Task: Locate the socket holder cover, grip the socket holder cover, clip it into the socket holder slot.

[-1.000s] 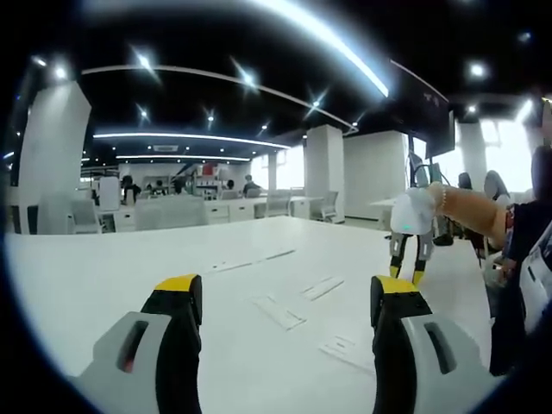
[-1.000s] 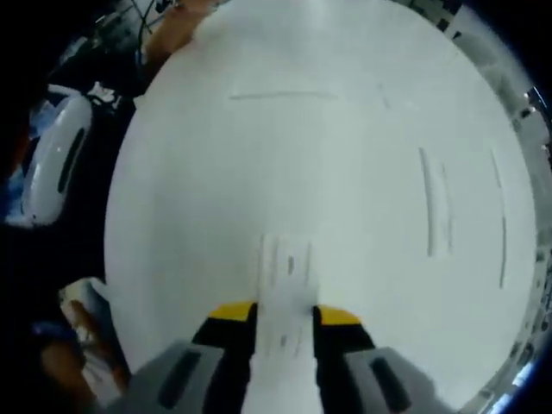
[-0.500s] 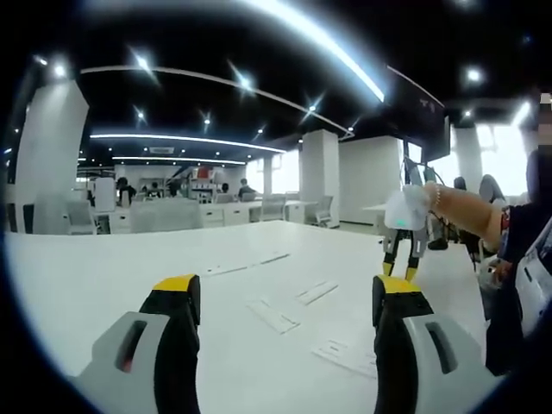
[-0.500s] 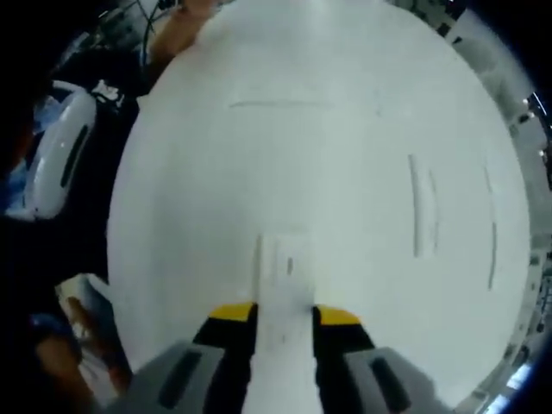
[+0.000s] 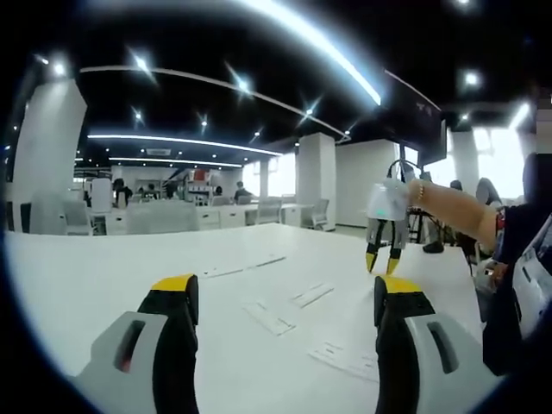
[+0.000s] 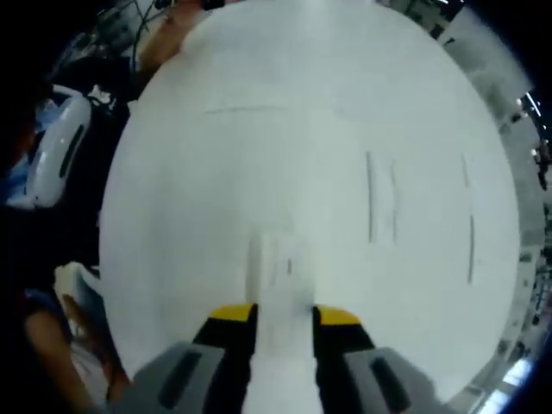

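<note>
The socket holder cover (image 6: 280, 285) is a flat white piece and it sits between the two yellow-tipped fingers (image 6: 231, 316) of the right gripper (image 6: 282, 316), which are closed against its two sides. In the right gripper view the cover sticks out forward past the fingertips, above the white surface (image 6: 259, 155). It is held off the surface, it seems, though I cannot tell how high.

On the surface ahead of it lie several long white strips — a pair (image 6: 380, 197) lying parallel to the right, one more strip (image 6: 470, 226) further right, and a thin one (image 6: 250, 109) lying across at the far side. Which of these is the socket holder I cannot tell, white on white.

In the left gripper view the right gripper (image 5: 382, 261) is seen at the right, in a person's hand (image 5: 431, 203), pointing down over the surface. The left gripper (image 5: 285, 296) has its fingers (image 5: 175, 293) wide apart and holds nothing. Between and beyond them a few flat white pieces (image 5: 268, 316) lie on the surface, one (image 5: 343, 357) near the right finger. Behind is an open office with desks and ceiling lights.
</note>
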